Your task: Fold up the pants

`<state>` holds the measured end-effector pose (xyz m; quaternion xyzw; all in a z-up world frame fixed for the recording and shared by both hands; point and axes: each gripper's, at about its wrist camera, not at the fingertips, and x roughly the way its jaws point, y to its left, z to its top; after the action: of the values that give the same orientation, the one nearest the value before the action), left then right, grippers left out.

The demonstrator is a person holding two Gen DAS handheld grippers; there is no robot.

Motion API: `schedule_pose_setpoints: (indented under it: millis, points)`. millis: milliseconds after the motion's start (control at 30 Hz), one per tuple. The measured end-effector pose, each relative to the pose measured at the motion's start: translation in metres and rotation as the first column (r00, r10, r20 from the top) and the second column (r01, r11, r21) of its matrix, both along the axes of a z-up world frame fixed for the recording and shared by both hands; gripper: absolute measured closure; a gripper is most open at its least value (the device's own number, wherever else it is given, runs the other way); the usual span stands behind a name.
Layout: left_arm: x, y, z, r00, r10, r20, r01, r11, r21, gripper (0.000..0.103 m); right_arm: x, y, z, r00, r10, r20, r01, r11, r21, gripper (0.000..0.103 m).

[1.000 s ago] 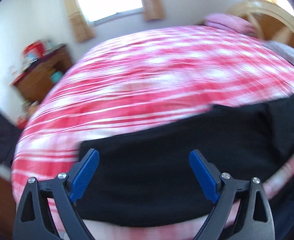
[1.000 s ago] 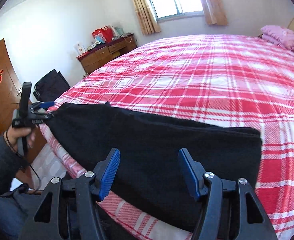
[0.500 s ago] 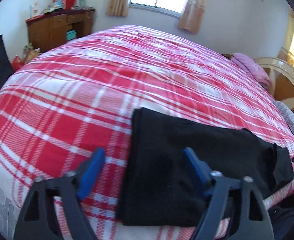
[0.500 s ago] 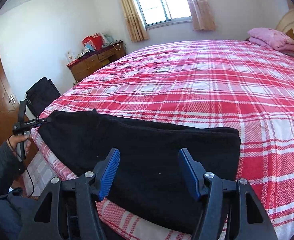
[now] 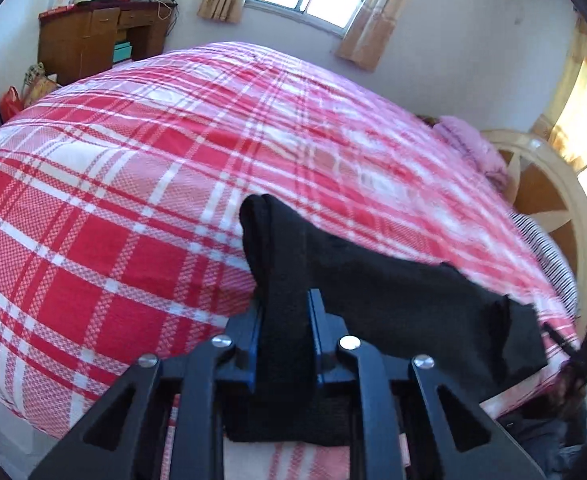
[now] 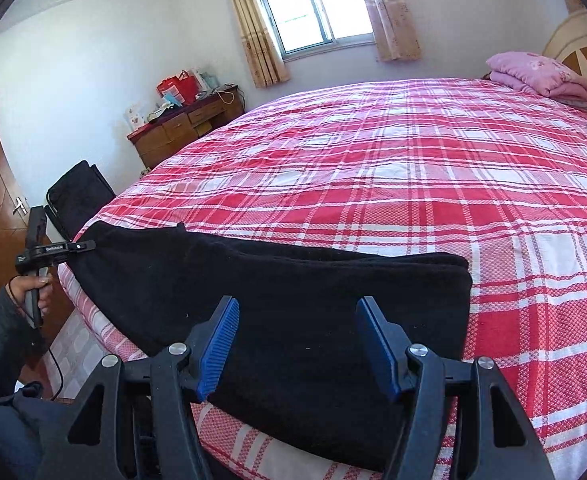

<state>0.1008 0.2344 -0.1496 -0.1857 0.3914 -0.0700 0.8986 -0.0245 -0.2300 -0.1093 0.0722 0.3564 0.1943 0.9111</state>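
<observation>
The black pants (image 6: 293,300) lie in a long folded band along the near edge of the bed (image 6: 413,184), on its red-and-white plaid cover.

Left gripper (image 5: 284,344): the jaws have just been closing and are now clenched on one end of the pants. Black cloth fills the gap between the blue pads (image 5: 313,320), and the pinched end bunches into a raised fold just past the fingertips. Seen from the right wrist camera, this gripper sits at the far left end of the band, at the bed's corner, held by a hand (image 6: 39,292) in a dark sleeve.

Right gripper (image 6: 297,344): the jaws stand apart, released, above the other end of the pants. The pads do not press on the cloth.

Beyond the pants, the plaid cover runs bare across the bed. A folded pink quilt (image 6: 541,76) rests at the bed's far right corner, against the headboard (image 6: 573,32). A wooden dresser (image 6: 181,128) stands beyond the bed's left side. A curtained window (image 6: 317,8) is in the wall past the bed.
</observation>
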Motion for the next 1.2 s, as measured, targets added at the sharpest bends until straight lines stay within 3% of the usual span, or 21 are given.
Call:
schedule_pose_setpoints:
  millis: [200,433,633,833,1200]
  points:
    - [-0.008,-0.015,0.037,0.994,-0.061,0.085,0.069,0.993,-0.094,0.083,0.0,-0.004,0.002,1.0,-0.019,0.008,0.019,1.0,0.002,0.04]
    - [-0.012,-0.051,0.065,0.979,-0.139,0.149,0.154,0.984,-0.093,0.083,-0.001,-0.005,0.004,0.999,-0.028,0.015,0.028,1.0,-0.007,0.04]
    - [-0.01,-0.084,0.083,0.957,-0.205,0.205,0.235,0.963,-0.134,0.084,-0.003,-0.011,0.011,0.999,-0.047,0.027,0.047,0.999,0.002,0.04]
    - [-0.006,-0.139,0.107,0.922,-0.307,0.238,0.329,0.942,-0.061,0.084,-0.004,-0.024,0.022,0.997,-0.064,0.044,0.063,0.998,0.012,0.038]
    - [0.011,-0.242,0.129,0.846,-0.48,0.233,0.492,0.87,0.005,0.084,-0.015,-0.055,0.019,0.993,-0.113,0.041,0.113,0.994,0.009,0.036]
